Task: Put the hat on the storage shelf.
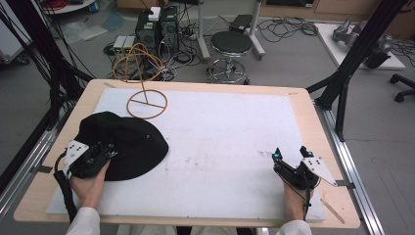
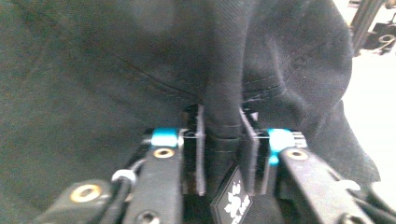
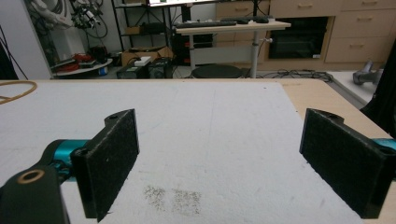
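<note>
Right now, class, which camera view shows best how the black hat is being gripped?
The left gripper view: a fold of the black hat sits pinched between the left gripper fingers. The high view shows the whole hat on the table, but the grip is too small to make out.

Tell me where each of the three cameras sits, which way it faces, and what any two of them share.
High view: above the person's side, facing forward and down on the table; both forearms, left hand-held gripper and right hand-held gripper show.
Left gripper view: on the left hand-held gripper, looking along jaws shut on a fold of the black hat.
Right gripper view: on the right hand-held gripper, low and level across the white mat; jaws open.
Shared: hat in high and left gripper views; wire ring in high and right gripper views.
</note>
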